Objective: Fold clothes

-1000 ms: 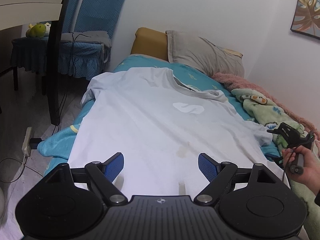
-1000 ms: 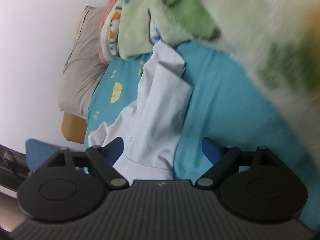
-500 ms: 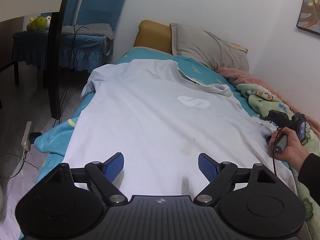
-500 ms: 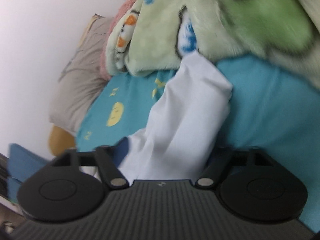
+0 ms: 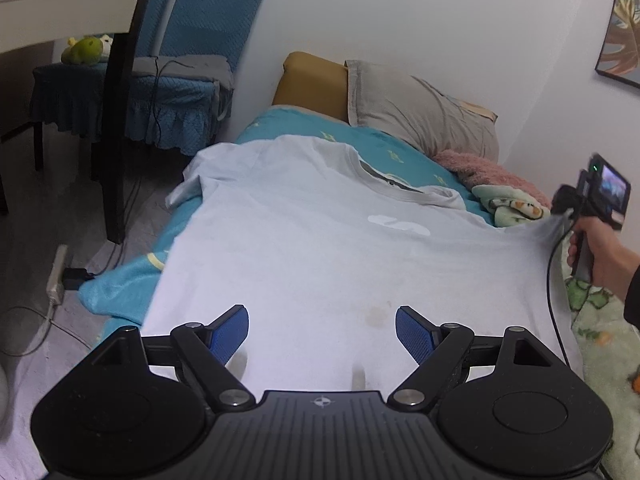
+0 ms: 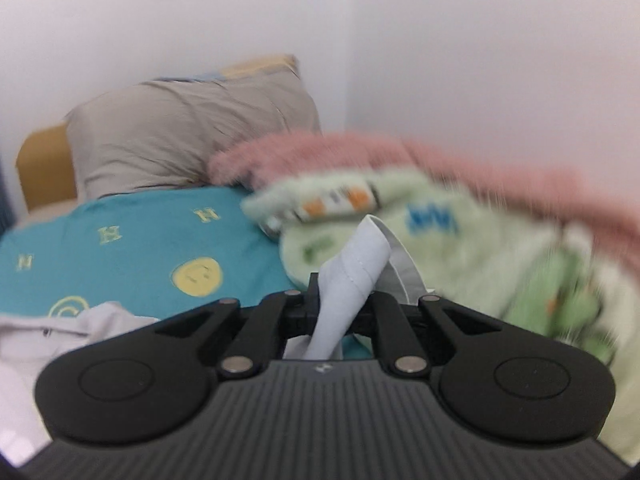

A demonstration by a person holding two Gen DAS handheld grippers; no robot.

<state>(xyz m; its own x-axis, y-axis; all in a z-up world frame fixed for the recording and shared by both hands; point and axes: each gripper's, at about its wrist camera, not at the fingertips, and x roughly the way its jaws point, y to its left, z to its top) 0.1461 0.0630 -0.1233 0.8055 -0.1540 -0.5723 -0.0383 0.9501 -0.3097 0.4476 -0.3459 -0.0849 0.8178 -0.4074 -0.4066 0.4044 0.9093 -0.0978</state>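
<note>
One shirt (image 5: 304, 248), thin pale cotton, lies flat across the frame's middle on the teal sheet (image 5: 120, 284); no fold is finished. Right gripper (image 6: 340, 300) has just closed, pinching the hemmed sleeve (image 6: 360, 260), lifted at right. Left gripper (image 5: 322, 330) hovers wide open, empty, at bottom. Everything else remains.

Right claw (image 6: 344, 304) closed on the sleeve (image 6: 356, 268) — lifted it

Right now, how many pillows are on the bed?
2: a grey pillow at the head of the bed, and a mustard pillow partly behind it, to its left. The blankets could hide more.
</note>
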